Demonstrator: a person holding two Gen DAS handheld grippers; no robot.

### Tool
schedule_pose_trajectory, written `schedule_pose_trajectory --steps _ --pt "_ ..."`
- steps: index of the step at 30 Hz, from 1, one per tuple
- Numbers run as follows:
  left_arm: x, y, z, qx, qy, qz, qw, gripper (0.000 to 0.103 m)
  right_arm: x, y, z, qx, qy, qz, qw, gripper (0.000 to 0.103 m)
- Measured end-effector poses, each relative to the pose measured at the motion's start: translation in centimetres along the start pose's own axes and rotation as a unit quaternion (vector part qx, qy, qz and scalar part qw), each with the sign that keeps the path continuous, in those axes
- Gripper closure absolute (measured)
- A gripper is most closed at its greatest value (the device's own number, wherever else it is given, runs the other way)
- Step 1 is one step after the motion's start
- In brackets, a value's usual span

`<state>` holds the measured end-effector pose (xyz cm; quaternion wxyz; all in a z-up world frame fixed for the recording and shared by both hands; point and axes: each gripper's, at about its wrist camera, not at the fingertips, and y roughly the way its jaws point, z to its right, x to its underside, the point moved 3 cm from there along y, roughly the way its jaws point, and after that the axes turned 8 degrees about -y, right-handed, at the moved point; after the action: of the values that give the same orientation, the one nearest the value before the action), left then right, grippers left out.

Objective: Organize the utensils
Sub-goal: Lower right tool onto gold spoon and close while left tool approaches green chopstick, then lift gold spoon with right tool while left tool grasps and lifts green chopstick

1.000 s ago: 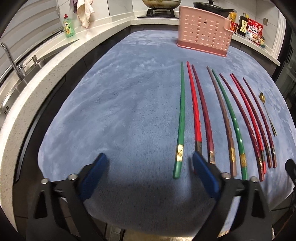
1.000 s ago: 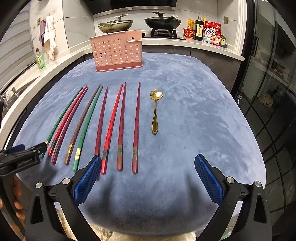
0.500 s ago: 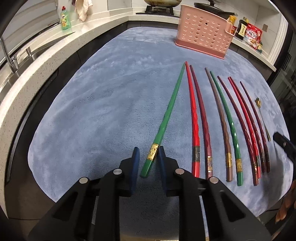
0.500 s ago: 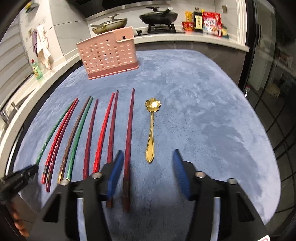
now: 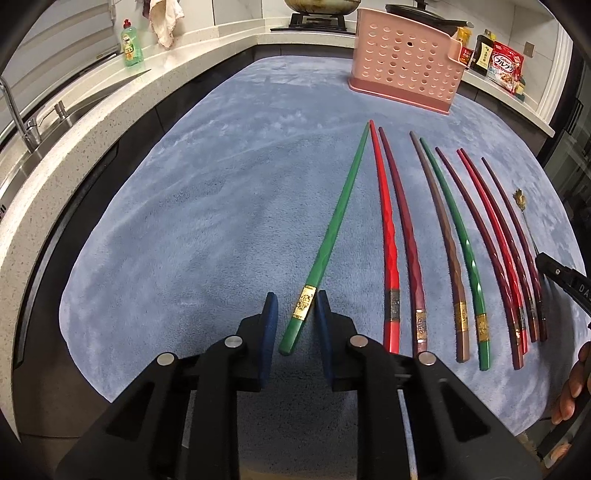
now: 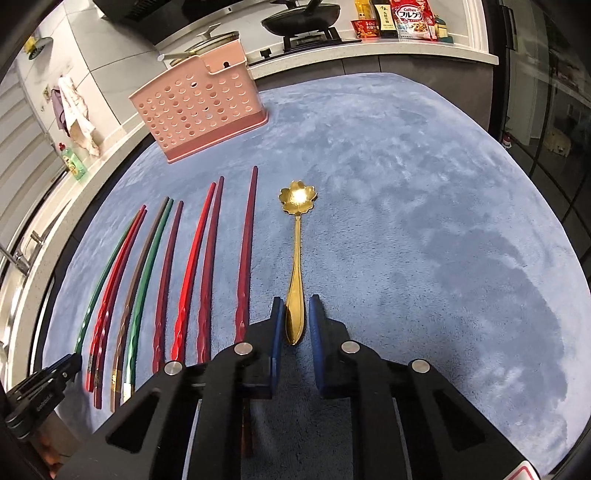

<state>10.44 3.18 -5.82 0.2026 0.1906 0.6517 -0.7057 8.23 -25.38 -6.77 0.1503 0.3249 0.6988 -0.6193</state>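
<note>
- Blue-grey plush cloth is spread over the worktop, and every utensil is laid on it ahead of the two tongs
- Between the blue pads of the left gripper the gold-banded butt of a green chopstick is seen; its jaws have just been closing and stand narrow, yet a sliver of cloth shows on each side of the stick, so a firm grip cannot be confirmed
- From those pads the green chopstick is slanted away to the right, its far tip meeting the tip of the red chopstick just right of it
- Further right of the left gripper, the remaining chopsticks are laid side by side in maroon, brown, green and red, butts nearest
- Between the pads of the right gripper the handle end of a gold spoon is held in a narrow gap; these jaws have just been closing too, and whether the pads press on it cannot be told
- Straight ahead of the right gripper the spoon's flower-shaped bowl is pointed away, with a maroon chopstick just to its left
- Well beyond both tongs, at the cloth's far edge, a pink perforated holder is stood upright
- Behind it a pale counter is seen, with pans on a stove, food packets, a green soap bottle and a sink tap off to the left
</note>
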Motion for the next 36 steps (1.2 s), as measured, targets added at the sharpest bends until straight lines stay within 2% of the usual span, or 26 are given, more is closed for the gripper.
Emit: schedule_pose_trajectory --steps 13,18,28,33,36 --pt "0.2 -0.1 0.0 0.001 0.001 0.008 1.0000 0.083 1.2 -0.9 0.6 -0.004 0.007 0.008 1.000 0.092" --pt "0.3 -0.4 -0.2 0.012 -0.004 0.002 0.9999 0.083 2.0 -2.0 0.9 -0.011 0.017 0.006 1.000 0.092" --pt "0.8 -0.6 -0.1 0.015 -0.003 0.004 0.9999 0.083 3.4 -2.2 2.8 -0.075 0.088 0.001 0.993 0.094" --pt "1.0 -0.7 0.0 0.013 -0.001 0.010 0.9999 0.083 3.6 -2.0 3.4 -0.086 0.104 0.001 0.991 0.100" --pt "1.0 -0.8 -0.1 0.017 -0.002 0.008 0.9998 0.084 3.5 -2.3 3.3 -0.087 0.106 0.002 0.991 0.100"
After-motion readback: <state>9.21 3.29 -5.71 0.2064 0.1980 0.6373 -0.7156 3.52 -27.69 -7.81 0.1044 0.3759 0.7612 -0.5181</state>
